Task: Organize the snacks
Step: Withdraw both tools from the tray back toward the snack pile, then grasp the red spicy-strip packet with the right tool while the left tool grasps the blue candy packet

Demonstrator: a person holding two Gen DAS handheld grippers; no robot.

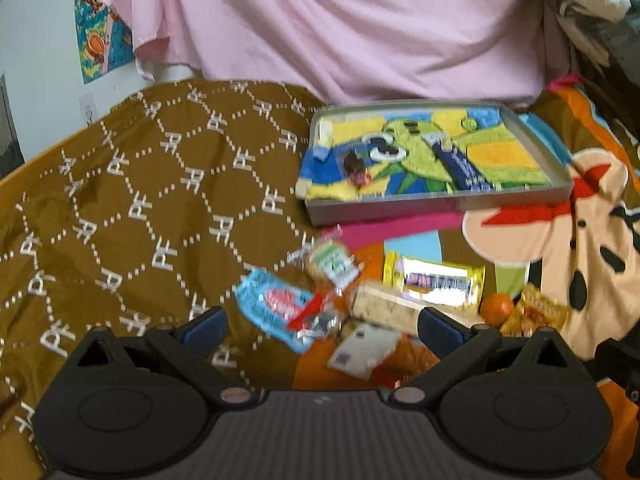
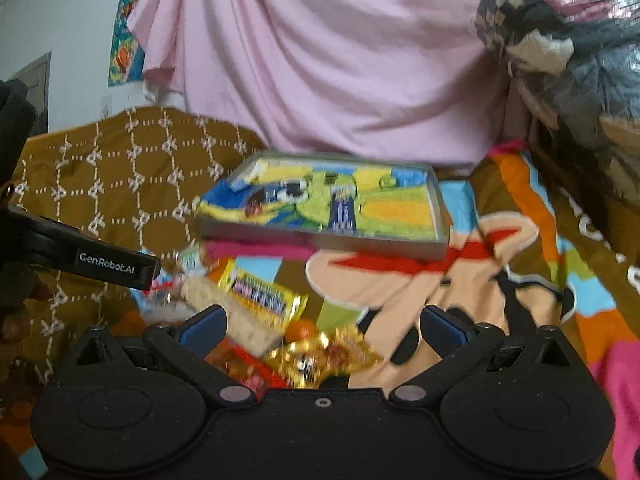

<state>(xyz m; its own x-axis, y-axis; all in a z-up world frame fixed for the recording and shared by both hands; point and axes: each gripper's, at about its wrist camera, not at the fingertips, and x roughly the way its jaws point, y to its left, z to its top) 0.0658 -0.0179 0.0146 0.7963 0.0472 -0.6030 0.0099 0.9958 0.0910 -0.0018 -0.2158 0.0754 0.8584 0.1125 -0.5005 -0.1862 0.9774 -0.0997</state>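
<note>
A pile of snacks lies on the bed: a light blue packet [image 1: 270, 304], a green and white cookie pack [image 1: 332, 264], a yellow bar wrapper [image 1: 434, 280], a pale crispy bar [image 1: 390, 310], a white packet [image 1: 362, 350], an orange fruit [image 1: 496, 309] and a gold packet [image 1: 536, 314]. A grey tray [image 1: 436, 204] lined with a bright towel holds a dark blue bar [image 1: 464, 168] and a small dark snack [image 1: 354, 168]. My left gripper [image 1: 320, 328] hangs open over the pile. My right gripper [image 2: 320, 328] is open above the gold packet [image 2: 324, 356], beside the yellow wrapper [image 2: 264, 294].
A brown patterned cloth [image 1: 140, 200] covers the left of the bed; a cartoon blanket [image 1: 580, 248] covers the right. A pink sheet [image 1: 340, 28] hangs behind the tray. The left gripper's body [image 2: 100, 264] reaches in from the left of the right wrist view.
</note>
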